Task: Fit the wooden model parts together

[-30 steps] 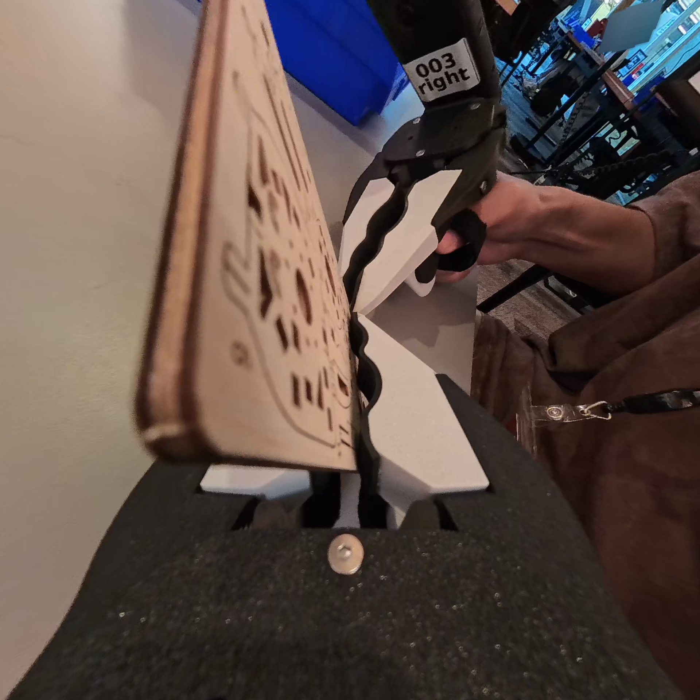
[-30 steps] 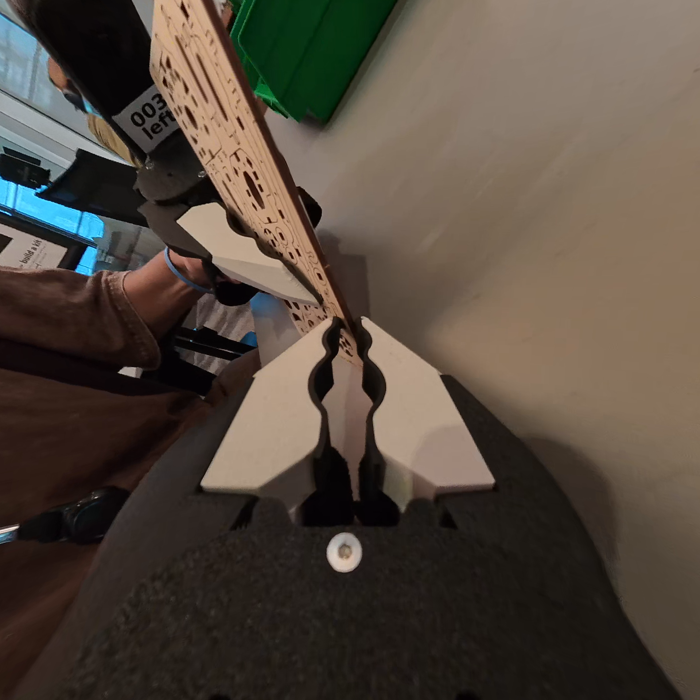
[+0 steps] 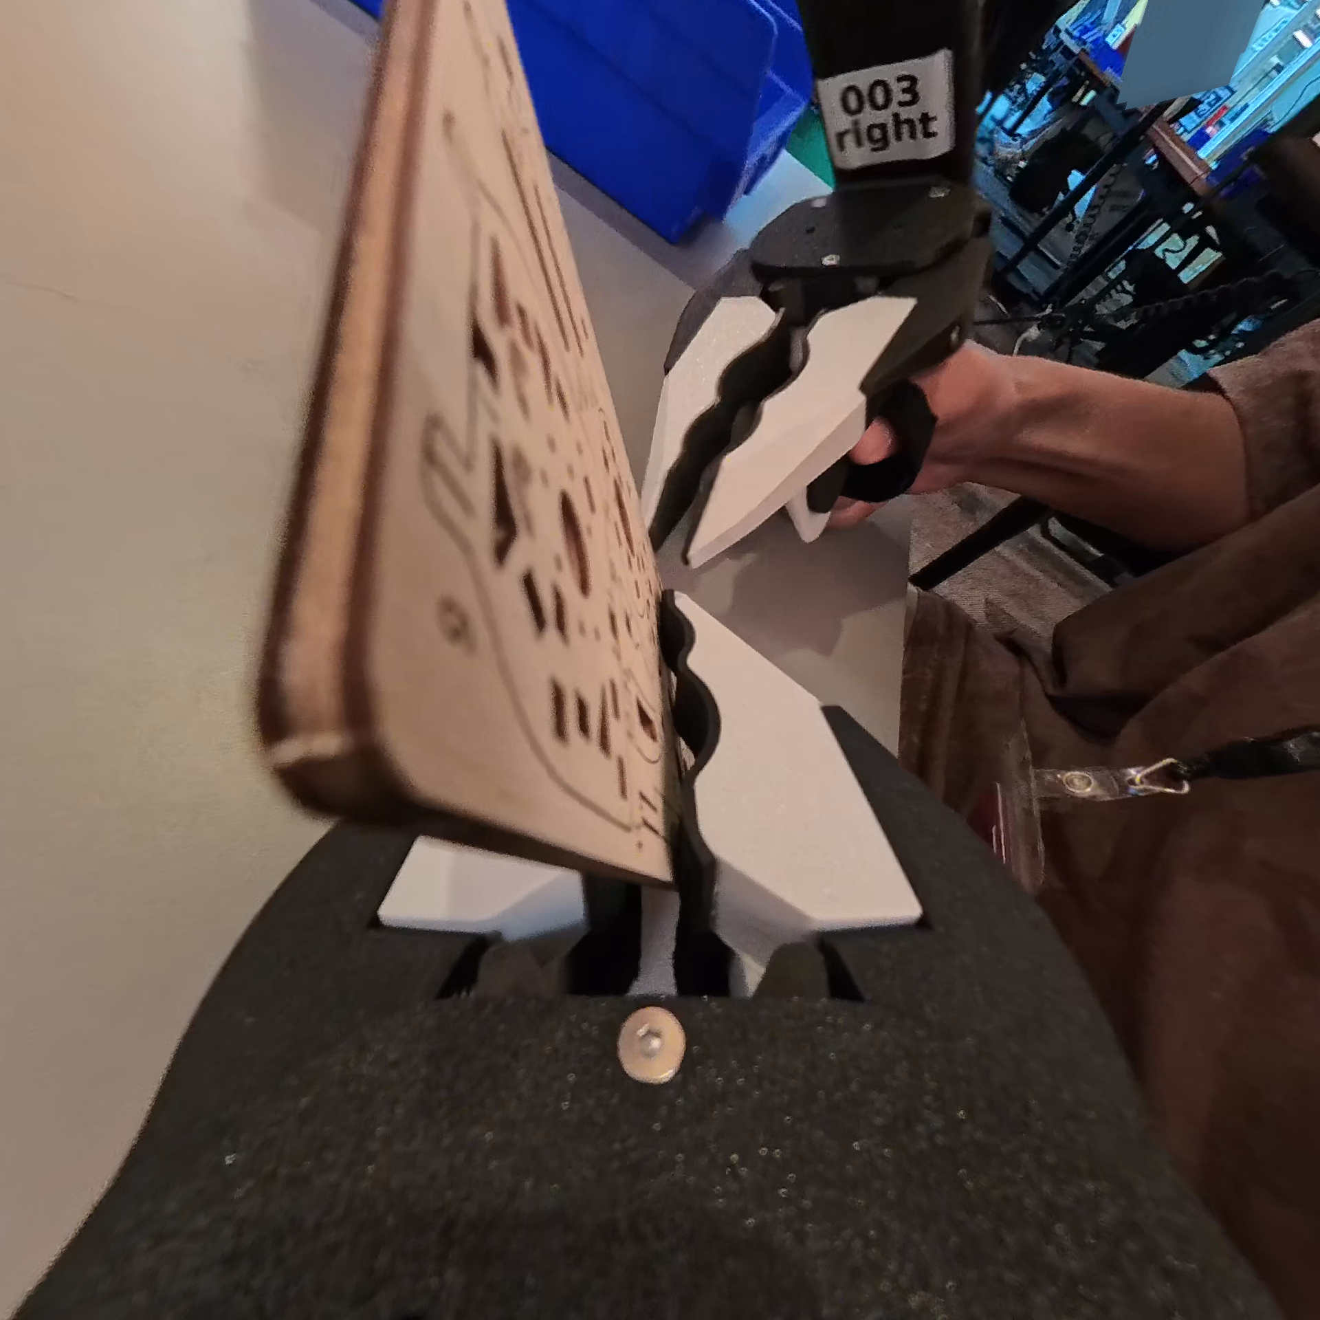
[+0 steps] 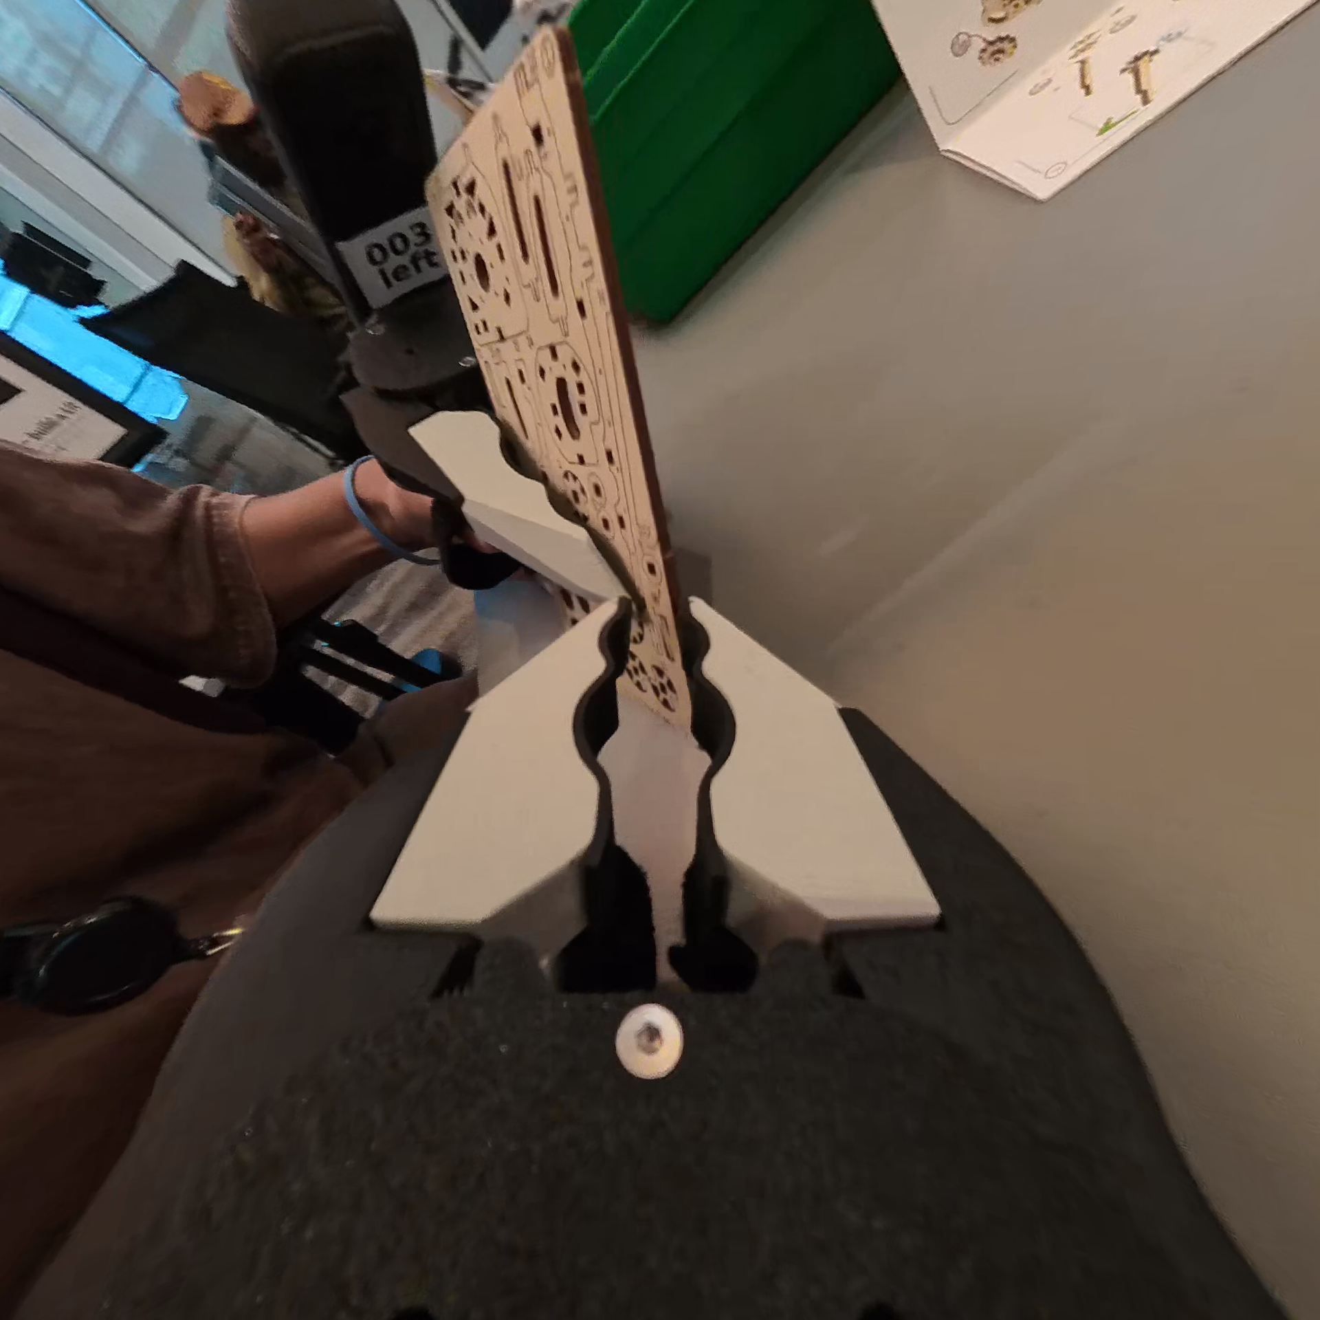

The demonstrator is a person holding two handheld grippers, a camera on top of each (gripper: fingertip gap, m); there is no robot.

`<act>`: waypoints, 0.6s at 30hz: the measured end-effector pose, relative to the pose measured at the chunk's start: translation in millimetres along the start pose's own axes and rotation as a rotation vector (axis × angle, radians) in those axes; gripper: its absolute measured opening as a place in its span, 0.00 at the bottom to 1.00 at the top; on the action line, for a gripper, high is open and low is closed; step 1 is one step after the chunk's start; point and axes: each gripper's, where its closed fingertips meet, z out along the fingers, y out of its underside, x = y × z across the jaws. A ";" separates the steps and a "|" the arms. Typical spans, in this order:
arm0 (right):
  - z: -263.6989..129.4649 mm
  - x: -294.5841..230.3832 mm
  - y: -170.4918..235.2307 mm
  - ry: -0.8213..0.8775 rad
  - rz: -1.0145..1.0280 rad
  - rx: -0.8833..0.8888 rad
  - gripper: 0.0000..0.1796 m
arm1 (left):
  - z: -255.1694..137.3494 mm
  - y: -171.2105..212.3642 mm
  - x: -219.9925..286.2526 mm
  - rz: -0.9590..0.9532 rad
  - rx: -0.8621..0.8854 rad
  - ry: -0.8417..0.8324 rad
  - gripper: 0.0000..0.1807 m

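Plywood sheet of laser-cut model parts stands on edge, clamped at its lower corner by the left gripper, whose fingers are closed flat against it. A second ago the right gripper pinched the sheet's bottom edge; now its fingers are spread a little, the edge sitting loose in the gap, apparently touching only the right finger. In the left wrist view it hangs at two o'clock, just off the sheet, tips apart. I judge this a release or regrip: no part has been pushed out yet, so the fitting has not begun.

Grey tabletop lies beneath, bare near the grippers. At its far side sit a blue bin at twelve o'clock in the left view, a green bin at twelve and an instruction booklet at one o'clock in the right view. Beyond is a cluttered workshop.
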 end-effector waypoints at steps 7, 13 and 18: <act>1.6 -19.8 10.5 -0.254 -0.010 -0.164 0.06 | -2.6 1.6 17.6 -0.031 -0.016 0.172 0.01; -2.9 -42.6 -11.3 -0.364 0.048 -0.060 0.02 | -21.6 -20.4 34.6 -0.099 0.109 0.300 0.01; -7.4 -44.7 -8.9 -0.376 0.069 -0.072 0.02 | -22.3 -25.8 39.0 -0.121 0.137 0.328 0.01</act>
